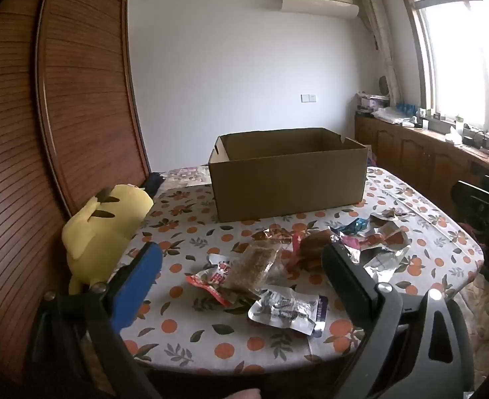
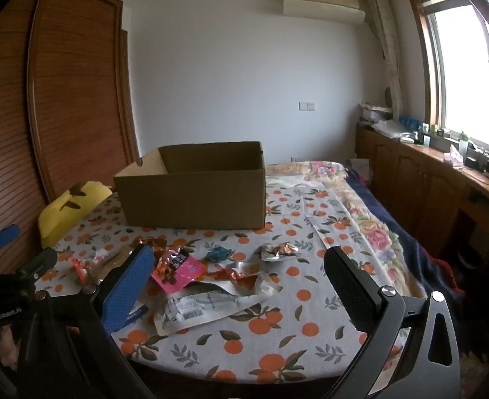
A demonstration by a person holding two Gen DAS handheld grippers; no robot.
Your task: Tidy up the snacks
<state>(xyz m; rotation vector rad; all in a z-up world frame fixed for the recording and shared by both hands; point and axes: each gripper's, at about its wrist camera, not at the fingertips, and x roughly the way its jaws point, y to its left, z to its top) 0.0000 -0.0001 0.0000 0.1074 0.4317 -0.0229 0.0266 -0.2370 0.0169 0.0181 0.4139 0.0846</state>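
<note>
Judging from the layout, the sorting has hardly begun: the snacks (image 1: pixel 264 266) all lie loose on the orange-print cloth (image 1: pixel 211 339), in a scattered heap in front of the box (image 1: pixel 287 186), and what shows of the box's inside looks bare. The left gripper (image 1: pixel 241 266) and the right gripper (image 2: pixel 238 272) both hover above the heap with jaws wide apart and nothing between them. Every packet seems left to be picked up and boxed.
</note>
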